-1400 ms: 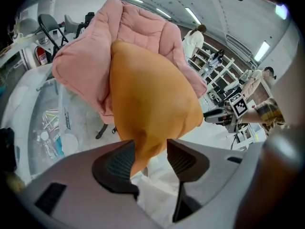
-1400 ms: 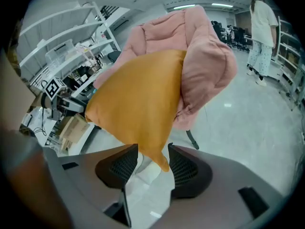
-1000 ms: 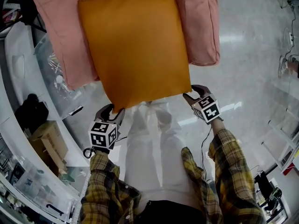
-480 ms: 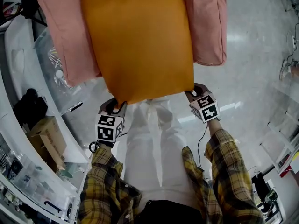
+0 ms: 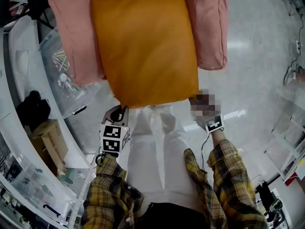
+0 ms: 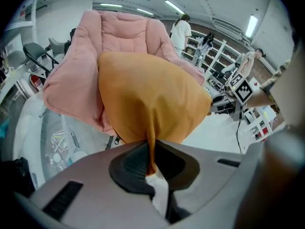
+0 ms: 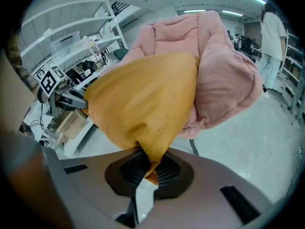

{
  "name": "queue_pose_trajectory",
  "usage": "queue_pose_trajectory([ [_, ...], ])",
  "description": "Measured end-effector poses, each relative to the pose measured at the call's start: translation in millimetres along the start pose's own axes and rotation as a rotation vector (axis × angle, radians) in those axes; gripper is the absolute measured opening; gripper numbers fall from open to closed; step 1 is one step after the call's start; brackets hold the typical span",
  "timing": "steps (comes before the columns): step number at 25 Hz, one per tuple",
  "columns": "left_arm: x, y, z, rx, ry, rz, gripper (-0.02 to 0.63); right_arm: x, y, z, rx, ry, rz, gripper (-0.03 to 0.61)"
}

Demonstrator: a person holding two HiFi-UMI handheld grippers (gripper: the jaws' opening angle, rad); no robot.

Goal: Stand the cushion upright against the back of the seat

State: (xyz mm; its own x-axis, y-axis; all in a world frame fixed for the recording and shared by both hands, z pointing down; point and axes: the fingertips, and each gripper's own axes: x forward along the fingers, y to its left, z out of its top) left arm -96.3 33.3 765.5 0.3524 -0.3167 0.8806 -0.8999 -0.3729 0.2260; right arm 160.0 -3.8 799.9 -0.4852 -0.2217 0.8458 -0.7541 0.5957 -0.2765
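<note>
An orange cushion [image 5: 145,46] lies flat on the seat of a pink padded chair [image 5: 212,27]. Its near edge hangs over the seat's front. My left gripper [image 5: 121,112] pinches the cushion's near left corner [image 6: 151,151]. Its jaws have just been closing, and the fabric is now squeezed thin between them. My right gripper [image 5: 196,99], partly under a blur patch, holds the near right corner [image 7: 151,163]. Those jaws have also just been closing on the fabric. The chair's back [image 6: 124,30] rises behind the cushion [image 6: 152,99].
White shelving with clear bins, a cardboard box [image 5: 50,142] and a black object [image 5: 31,109] runs along the left. A person [image 6: 181,30] stands by racks behind the chair. Glossy floor [image 5: 257,56] lies to the right, and my legs are just below the cushion.
Both grippers stood open at the cushion's near corners and have shut on them. The hands and the cushion's near edge have risen slightly.
</note>
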Motion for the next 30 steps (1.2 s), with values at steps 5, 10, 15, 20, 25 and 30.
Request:
queue_pose_trajectory([
  [5, -45, -5, 27, -0.011, -0.055, 0.028, 0.023, -42, 15, 30, 0.030, -0.025, -0.001, 0.027],
  [10, -106, -13, 75, -0.037, -0.147, 0.060, 0.022, -102, 32, 78, 0.024, -0.067, 0.002, 0.026],
  [15, -166, -18, 129, -0.036, -0.247, 0.084, 0.023, -166, 45, 136, 0.049, -0.170, 0.004, 0.026],
  [20, -213, -30, 167, -0.090, -0.305, 0.093, 0.023, -221, 51, 178, 0.041, -0.240, 0.005, 0.026],
  [25, -244, -44, 195, -0.138, -0.366, 0.108, 0.023, -260, 51, 204, 0.069, -0.301, 0.010, 0.026],
  [30, -268, -42, 224, -0.151, -0.441, 0.135, 0.023, -284, 55, 230, 0.044, -0.357, 0.027, 0.026],
])
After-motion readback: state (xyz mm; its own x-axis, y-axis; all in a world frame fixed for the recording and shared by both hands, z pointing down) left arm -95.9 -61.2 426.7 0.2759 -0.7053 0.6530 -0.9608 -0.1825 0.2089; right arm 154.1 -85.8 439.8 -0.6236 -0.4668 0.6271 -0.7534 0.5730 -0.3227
